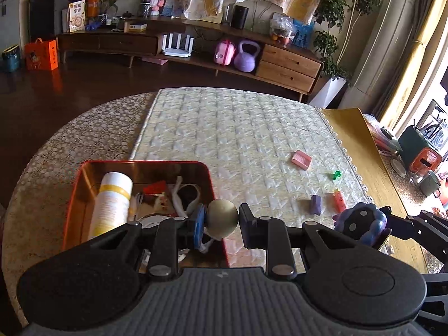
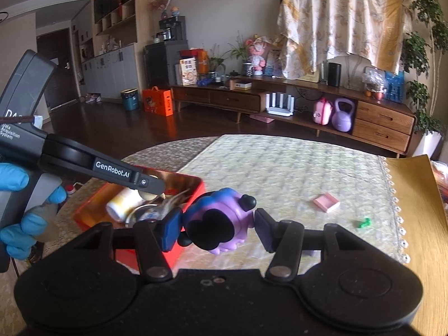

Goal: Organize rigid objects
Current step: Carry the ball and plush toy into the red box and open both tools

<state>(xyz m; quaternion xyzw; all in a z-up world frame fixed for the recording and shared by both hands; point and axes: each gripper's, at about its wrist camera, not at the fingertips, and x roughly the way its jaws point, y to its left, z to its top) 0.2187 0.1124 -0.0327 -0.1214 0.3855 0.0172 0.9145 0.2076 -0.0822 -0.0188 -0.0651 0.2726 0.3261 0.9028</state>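
Left wrist view: left gripper (image 1: pixel 222 221) jaws pinching a greenish-grey ball (image 1: pixel 222 217), held over the near right corner of the red tin (image 1: pixel 81 179). Tin sits on the table (image 1: pixel 70 137) at the left edge of the quilted runner (image 1: pixel 224 128); inside it a white-and-yellow bottle (image 1: pixel 112 201) lies on its side, long axis running away from the camera, cap end far, next to white cord and small clutter. Loose on the runner to the right: pink block (image 1: pixel 301 159), green pin (image 1: pixel 336 175), purple block (image 1: pixel 316 204), orange piece (image 1: pixel 339 201). The purple toy (image 1: pixel 361 221) shows at the right. Right wrist view: right gripper (image 2: pixel 218 225) jaws pinching that purple toy (image 2: pixel 218 221), black spots facing the camera, held off the runner just right of the tin (image 2: pixel 193 187). Left gripper body (image 2: pixel 84 165), in a blue-gloved hand (image 2: pixel 25 212), reaches in over the tin. Pink block (image 2: pixel 326 202) and green pin (image 2: pixel 364 222) lie farther right, well apart from the toy.
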